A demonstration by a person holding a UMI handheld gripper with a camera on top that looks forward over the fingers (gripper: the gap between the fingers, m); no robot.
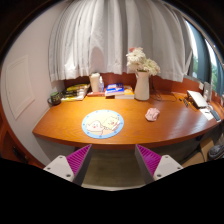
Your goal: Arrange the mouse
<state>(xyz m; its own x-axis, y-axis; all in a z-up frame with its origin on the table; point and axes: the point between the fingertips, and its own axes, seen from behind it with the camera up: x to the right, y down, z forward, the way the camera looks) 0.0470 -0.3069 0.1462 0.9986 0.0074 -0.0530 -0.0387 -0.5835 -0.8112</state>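
A pale pink mouse point(152, 114) lies on the wooden table point(70, 126), to the right of a round light-blue mouse pad point(102, 124) with a printed picture. My gripper point(113, 160) is held back from the table's near edge, well short of both. Its fingers point(78, 158) with the magenta pads stand wide apart with nothing between them; only the floor shows in the gap.
A white vase with flowers point(141, 78) stands at the back of the table. Books point(119, 91), a white bottle point(97, 82) and dark items point(68, 96) line the back edge. A laptop point(197, 98) sits at the far right. Curtains hang behind.
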